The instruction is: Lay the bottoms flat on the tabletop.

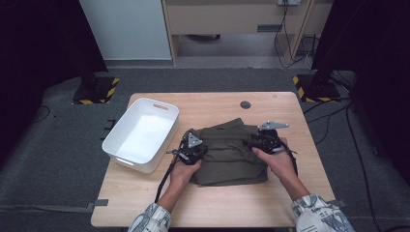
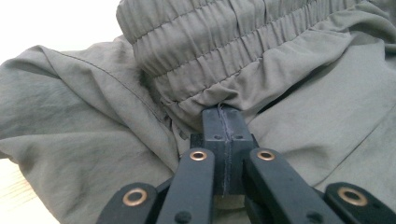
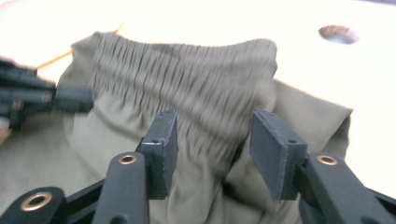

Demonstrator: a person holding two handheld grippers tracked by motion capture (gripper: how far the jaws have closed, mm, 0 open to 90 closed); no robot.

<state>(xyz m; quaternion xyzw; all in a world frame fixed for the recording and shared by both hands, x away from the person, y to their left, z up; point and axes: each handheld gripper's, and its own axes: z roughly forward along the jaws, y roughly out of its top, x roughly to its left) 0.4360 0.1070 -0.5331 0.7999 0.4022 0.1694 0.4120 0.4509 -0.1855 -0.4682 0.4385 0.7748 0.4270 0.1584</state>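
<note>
The olive trousers [image 1: 227, 154] lie folded mid-bench, right of the white bin [image 1: 142, 134]. Soft, light and floppy, they're best gripped at the elastic waistband. Left gripper [image 2: 223, 122] fingers pinch that waistband; right gripper [image 3: 212, 151] fingers stand spread over it.

We hold both forearms in from the near edge, hands level and apart. Our left tool [image 2: 222, 122] has its jaws pressed fully together, pinching cloth. Our right tool [image 3: 212, 140] has its jaws parted, pads clear.
</note>
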